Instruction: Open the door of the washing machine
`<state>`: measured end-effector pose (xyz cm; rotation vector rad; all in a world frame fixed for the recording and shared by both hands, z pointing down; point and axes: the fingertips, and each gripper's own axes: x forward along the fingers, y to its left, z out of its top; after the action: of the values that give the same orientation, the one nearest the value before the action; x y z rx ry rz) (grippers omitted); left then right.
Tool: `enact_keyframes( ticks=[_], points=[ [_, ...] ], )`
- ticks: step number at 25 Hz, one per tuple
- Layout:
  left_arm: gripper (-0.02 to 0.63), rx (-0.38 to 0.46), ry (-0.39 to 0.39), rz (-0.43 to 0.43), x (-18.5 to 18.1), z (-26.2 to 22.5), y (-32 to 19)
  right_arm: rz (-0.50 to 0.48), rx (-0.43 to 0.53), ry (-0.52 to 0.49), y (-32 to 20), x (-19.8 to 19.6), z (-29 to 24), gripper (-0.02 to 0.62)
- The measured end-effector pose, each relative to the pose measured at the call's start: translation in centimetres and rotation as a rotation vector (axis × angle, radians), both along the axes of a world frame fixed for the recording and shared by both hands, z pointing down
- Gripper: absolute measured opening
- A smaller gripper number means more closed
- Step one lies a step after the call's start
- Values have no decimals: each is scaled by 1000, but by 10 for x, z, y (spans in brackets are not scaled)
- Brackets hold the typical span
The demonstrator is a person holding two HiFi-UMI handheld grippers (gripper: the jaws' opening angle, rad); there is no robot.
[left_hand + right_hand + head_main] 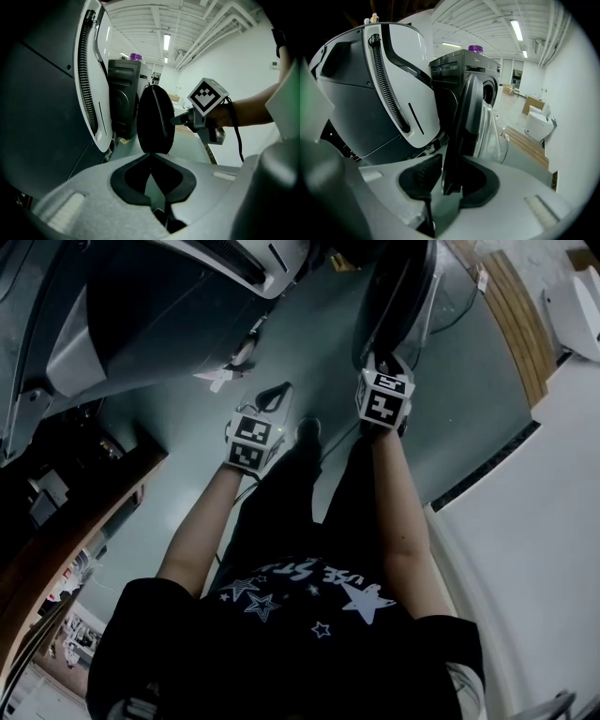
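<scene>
Dark round washing machine door (464, 122) is standing swung open, its edge sitting between the jaws of the right gripper (449, 183), which are gaping partway, not clamping it. Left gripper (151, 159) is hanging with jaws together, empty, the door just beyond.

Large appliance test lab or workshop hall, not a home. Bare white walls and exposed ceiling beams with strip lights (516, 29) at 1 o'clock. Free-standing washing machine (457, 70) at 12. Grey painted floor (178, 427), cardboard boxes (533, 104) at 3, wooden planks (520, 320) at 2 in the head view.
</scene>
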<state>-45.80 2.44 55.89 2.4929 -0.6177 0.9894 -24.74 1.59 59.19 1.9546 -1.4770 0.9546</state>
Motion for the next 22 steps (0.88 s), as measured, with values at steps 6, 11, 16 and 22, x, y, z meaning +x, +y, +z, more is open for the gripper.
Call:
enact_keyframes(
  ticks=[6, 11, 16, 22],
  points=[
    [11, 38, 18, 26, 9, -22, -8, 7, 35, 13, 6, 3, -28, 114],
    [11, 86, 78, 22, 19, -62, -13, 21, 67, 21, 20, 2, -73, 114],
    [11, 105, 116, 40, 26, -95, 0, 7, 95, 9, 42, -6, -121, 86],
    [11, 123, 171, 114, 47, -135, 28, 59, 158, 45, 75, 9, -175, 36]
  ],
)
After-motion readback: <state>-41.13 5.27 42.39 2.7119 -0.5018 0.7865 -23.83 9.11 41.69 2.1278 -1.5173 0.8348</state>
